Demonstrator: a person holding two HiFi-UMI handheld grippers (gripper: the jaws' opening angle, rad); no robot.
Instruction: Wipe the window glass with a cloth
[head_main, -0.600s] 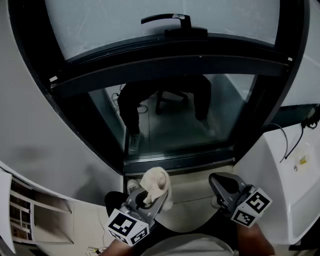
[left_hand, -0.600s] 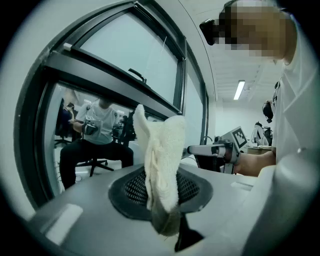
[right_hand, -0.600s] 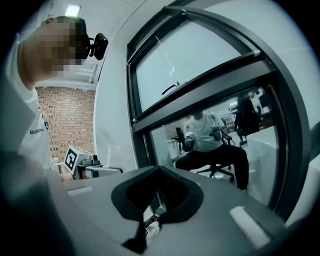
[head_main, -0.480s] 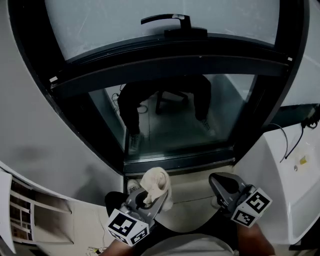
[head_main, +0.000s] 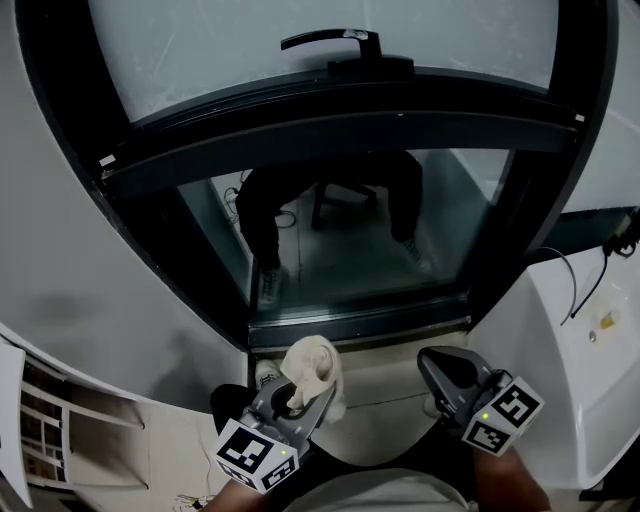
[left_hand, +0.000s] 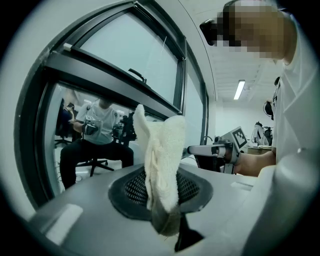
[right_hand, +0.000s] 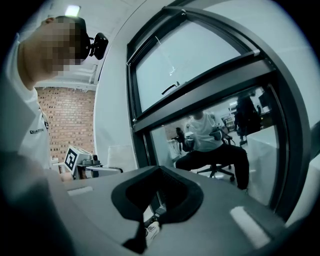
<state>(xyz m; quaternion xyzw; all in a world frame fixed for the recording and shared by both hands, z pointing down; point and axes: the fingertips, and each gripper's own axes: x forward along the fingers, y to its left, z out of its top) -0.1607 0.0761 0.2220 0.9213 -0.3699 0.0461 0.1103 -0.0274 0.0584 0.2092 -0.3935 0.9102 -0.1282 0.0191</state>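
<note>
1. The left gripper (head_main: 298, 388), at 7 o'clock in the head view, has its jaws clamped on the cloth (head_main: 312, 362). The cloth is soft, light terry, bunched upright. I judge it floppy and best gripped low.
2. The glass (head_main: 350, 240), at 12 o'clock, is smooth and hard, apart from the cloth.
3. The right gripper (head_main: 447, 372), at 5 o'clock, has its jaws together with nothing between them.

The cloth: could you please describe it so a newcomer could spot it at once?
Start at the dark-framed window and drop below its sill. There the left hand-held gripper clamps a pale, fluffy cloth, bunched and standing up from its jaws; the right hand-held gripper beside it holds nothing.
</note>
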